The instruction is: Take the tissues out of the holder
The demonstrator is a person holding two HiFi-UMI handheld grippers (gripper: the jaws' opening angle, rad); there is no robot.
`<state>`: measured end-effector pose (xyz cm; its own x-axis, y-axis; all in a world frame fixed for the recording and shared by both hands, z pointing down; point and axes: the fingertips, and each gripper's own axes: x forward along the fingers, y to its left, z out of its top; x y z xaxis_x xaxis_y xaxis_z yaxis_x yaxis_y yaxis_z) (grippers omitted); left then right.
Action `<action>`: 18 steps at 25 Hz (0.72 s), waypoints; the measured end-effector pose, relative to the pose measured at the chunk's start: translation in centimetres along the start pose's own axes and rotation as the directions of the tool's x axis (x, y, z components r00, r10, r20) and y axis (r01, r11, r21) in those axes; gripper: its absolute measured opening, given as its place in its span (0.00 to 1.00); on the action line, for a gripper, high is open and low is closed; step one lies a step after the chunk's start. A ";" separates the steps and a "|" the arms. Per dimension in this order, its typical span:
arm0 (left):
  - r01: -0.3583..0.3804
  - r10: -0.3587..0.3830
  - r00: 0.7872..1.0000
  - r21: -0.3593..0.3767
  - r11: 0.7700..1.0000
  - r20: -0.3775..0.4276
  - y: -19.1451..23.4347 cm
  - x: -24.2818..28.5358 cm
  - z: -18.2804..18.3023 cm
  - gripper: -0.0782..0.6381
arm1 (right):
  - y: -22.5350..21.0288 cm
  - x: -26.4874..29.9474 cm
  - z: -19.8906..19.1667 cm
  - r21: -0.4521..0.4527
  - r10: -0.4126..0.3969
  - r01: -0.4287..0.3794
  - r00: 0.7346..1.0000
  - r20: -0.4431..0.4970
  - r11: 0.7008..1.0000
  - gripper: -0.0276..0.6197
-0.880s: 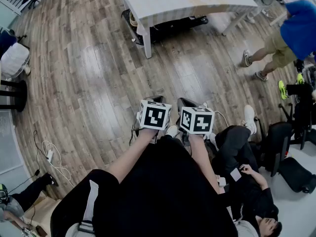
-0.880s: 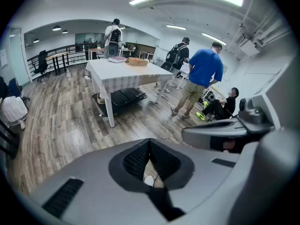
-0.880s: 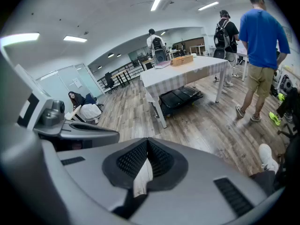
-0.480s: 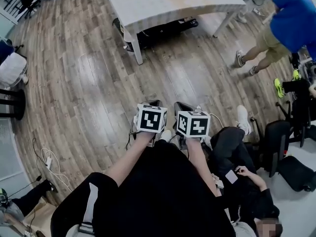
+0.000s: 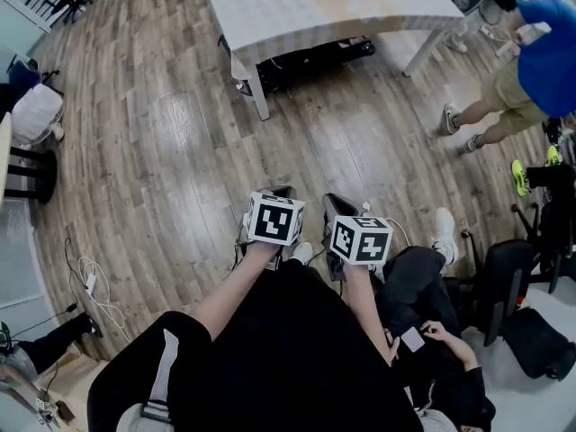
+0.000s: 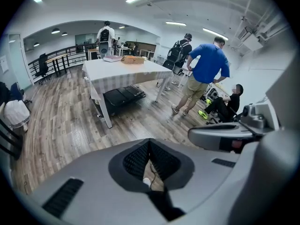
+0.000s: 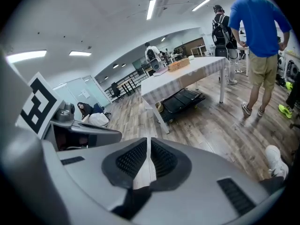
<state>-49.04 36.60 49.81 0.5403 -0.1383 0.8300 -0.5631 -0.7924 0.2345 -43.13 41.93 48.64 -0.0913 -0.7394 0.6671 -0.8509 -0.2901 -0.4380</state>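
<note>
Both left gripper [image 6: 150, 140] and right gripper [image 7: 149, 143] sit pressed together, empty, well apart from the table [image 6: 117, 71], so the task looks unstarted.

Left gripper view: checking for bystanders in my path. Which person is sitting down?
The person in black clothes, right of the standing person in the blue shirt; all others stand.

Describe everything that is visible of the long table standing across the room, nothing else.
The table is long and rectangular, covered by a pale cloth with a faint check that hangs over its edges. Slim white legs stand upright on the wooden floor. A brown box rests on its top, and a flat black case lies on the floor beneath it. It stands well ahead of the person.
</note>
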 end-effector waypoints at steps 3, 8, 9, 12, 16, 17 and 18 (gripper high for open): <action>0.015 -0.015 1.000 -0.001 1.000 -0.008 0.5 1.1 1.3 0.11 | -0.5 1.1 1.0 -0.005 0.004 -0.004 1.000 0.000 1.000 0.07; 0.036 -0.036 0.999 0.029 0.999 -0.006 1.0 4.3 5.8 0.11 | -2.5 2.9 5.2 -0.028 -0.030 0.031 0.999 0.027 0.999 0.07; 0.040 -0.040 0.999 0.038 0.998 -0.005 1.0 4.8 6.8 0.11 | -3.0 3.2 6.3 -0.028 -0.038 0.039 0.999 0.036 0.999 0.07; 0.054 -0.054 0.999 0.055 0.997 -0.007 1.3 6.2 9.6 0.11 | -4.1 4.4 9.4 -0.035 -0.059 0.060 0.997 0.051 0.998 0.07; 0.072 -0.072 0.997 0.069 0.995 -0.005 1.8 7.3 12.9 0.11 | -4.8 6.1 12.5 -0.036 -0.067 0.069 0.996 0.055 0.997 0.07; 0.076 -0.076 0.997 0.068 0.995 -0.004 2.0 7.5 13.5 0.11 | -4.8 6.5 13.0 -0.036 -0.060 0.061 0.997 0.051 0.997 0.07; 0.080 -0.080 0.997 0.066 0.995 -0.002 2.3 7.7 14.1 0.11 | -4.6 7.0 13.6 -0.034 -0.045 0.047 0.998 0.044 0.998 0.07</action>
<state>-37.33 25.37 49.63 0.5823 -0.0736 0.8097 -0.4757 -0.8385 0.2659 -32.83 29.81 47.18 -0.0296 -0.7515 0.6591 -0.8715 -0.3035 -0.3852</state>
